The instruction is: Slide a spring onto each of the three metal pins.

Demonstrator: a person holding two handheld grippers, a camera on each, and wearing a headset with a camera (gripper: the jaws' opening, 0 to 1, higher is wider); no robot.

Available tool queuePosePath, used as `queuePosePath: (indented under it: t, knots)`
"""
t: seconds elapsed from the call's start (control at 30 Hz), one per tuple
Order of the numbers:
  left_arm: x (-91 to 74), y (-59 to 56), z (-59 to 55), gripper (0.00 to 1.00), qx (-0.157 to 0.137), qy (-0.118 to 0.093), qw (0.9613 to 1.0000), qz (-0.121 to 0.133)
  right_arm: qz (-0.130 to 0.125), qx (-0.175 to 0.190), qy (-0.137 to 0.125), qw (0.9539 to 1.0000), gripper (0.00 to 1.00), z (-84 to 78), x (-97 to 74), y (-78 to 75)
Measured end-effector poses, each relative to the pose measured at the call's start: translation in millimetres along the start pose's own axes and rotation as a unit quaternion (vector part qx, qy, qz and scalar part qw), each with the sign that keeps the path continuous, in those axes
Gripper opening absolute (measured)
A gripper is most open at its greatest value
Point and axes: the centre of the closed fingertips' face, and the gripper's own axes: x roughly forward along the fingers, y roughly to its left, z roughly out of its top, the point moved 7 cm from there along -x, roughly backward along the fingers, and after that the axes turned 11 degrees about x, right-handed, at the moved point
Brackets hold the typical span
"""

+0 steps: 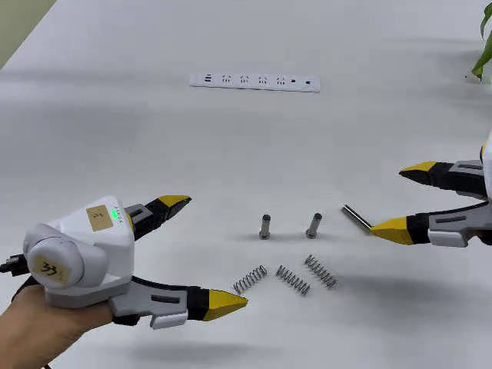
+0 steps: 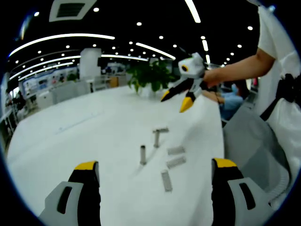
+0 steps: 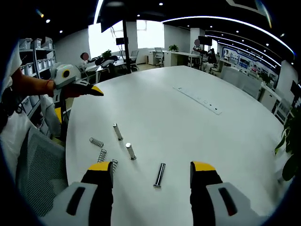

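Start of task, as I judge it: no spring sits on any pin. The step in hand looks like the reach. The next move calls for closing on one spring and one pin, then lining the coil's bore up with the pin's end.

Nearest, by the table's near left edge, the left gripper has its jaws wide apart and holds nothing above the white table. Three small coiled steel springs lie flat in a row. The leftmost spring is just beside the left gripper's lower tip, not touching. Next come the middle spring and the right spring. In the left gripper view the middle spring lies ahead between the jaws.

Behind the row two short grey metal pins stand upright, the left pin and the right pin, both clear of the springs. The third pin lies flat just right of them.

The right gripper, toward the right edge, also has its jaws apart and is empty. Its lower tip is just beside the third pin's end, though I can't tell whether they touch. In the right gripper view the third pin lies ahead between the jaws.

Toward the far edge is a white power strip, and a green plant leaf shows by the far right edge.
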Motion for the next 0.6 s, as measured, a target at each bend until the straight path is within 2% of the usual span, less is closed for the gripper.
queuePosePath:
  t: [0.1, 0.37, 0.43, 0.6]
  knots:
    - [0.9, 0.4, 0.2, 1.00, -0.001, -0.001, 1.0000, 0.000, -0.007, -0.001, 0.006, 1.0000, 0.65, 2.4, 7.5, -4.6]
    - [2.1, 1.5, -3.2, 1.00, -0.006, -0.002, 1.0000, 0.000, -0.023, 0.011, 0.046, 0.9986, 0.54, 1.8, 28.6, -15.4]
    - [2.6, 1.5, -3.8, 1.00, -0.008, -0.002, 1.0000, 0.000, -0.026, 0.014, 0.052, 0.9982, 0.52, 3.5, 37.6, -23.9]
    - [3.5, 2.6, -4.5, 1.00, -0.010, -0.004, 0.9999, 0.002, -0.032, 0.031, 0.079, 0.9959, 0.41, 1.8, 53.4, -31.7]
